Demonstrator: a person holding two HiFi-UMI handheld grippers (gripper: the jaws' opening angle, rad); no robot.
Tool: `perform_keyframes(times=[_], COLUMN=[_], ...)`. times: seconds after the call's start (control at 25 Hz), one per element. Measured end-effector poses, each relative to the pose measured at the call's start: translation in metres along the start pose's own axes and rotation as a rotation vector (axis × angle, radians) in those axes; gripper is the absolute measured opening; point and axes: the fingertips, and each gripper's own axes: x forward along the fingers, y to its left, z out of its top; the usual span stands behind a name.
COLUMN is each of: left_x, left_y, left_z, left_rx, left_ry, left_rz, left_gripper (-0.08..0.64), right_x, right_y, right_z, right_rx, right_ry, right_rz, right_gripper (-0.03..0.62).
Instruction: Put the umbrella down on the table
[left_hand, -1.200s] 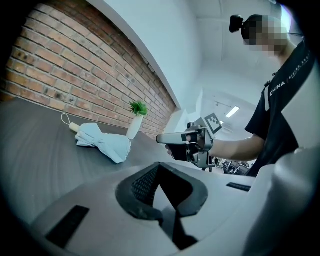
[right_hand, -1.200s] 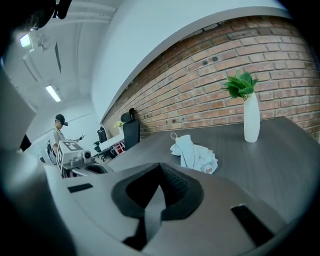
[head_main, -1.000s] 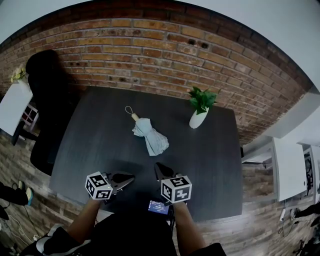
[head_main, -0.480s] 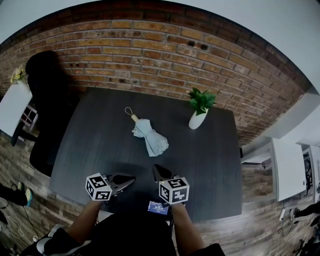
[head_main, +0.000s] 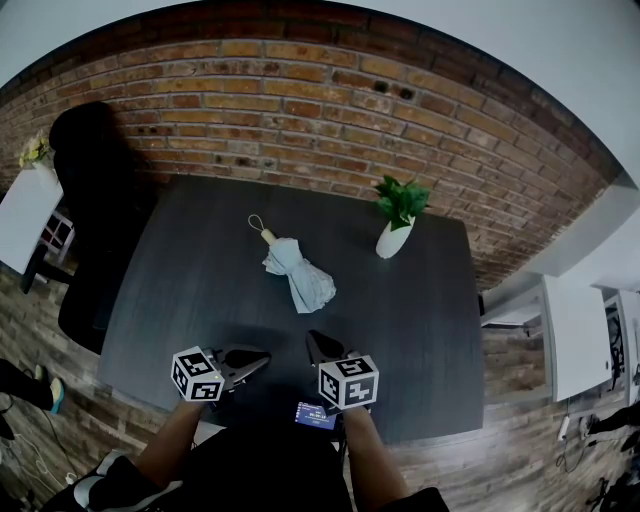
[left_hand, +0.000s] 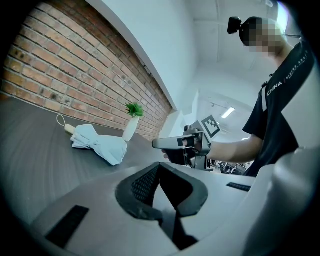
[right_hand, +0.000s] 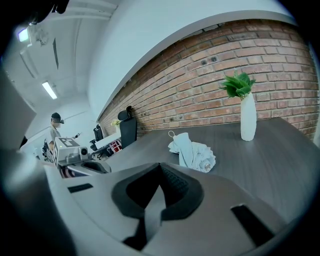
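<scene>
Both are empty: left claw (head_main: 262, 356) and right claw (head_main: 313, 340) sit clenched at the counter's (head_main: 190, 290) near edge. The umbrella (head_main: 300, 275) lies folded mid-counter, well apart. The task looks finished.

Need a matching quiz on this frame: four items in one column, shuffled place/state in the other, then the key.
Column 1
1. light blue folded umbrella
2. white vase with green plant
3. black office chair
4. right gripper

Column 2
A. beside the left edge of the dark grey table
B. lying flat mid-table, nothing touching it
C. standing at the table's far right, near the red brick wall
D. jaws shut, empty, above the table by its near edge

Pairs: 1-B, 2-C, 3-A, 4-D
</scene>
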Motion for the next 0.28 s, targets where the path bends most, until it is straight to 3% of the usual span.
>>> perform_keyframes(times=[0.28], left_x=[-0.0005], left_y=[0.002], left_z=[-0.0004], left_rx=[-0.001], left_ry=[-0.002], left_rz=[0.01], left_gripper=[0.005], right_x=[-0.0002], right_y=[-0.0001], right_z=[-0.0039], right_rx=[-0.005], right_ry=[0.01], right_rz=[0.003], right_gripper=[0.008])
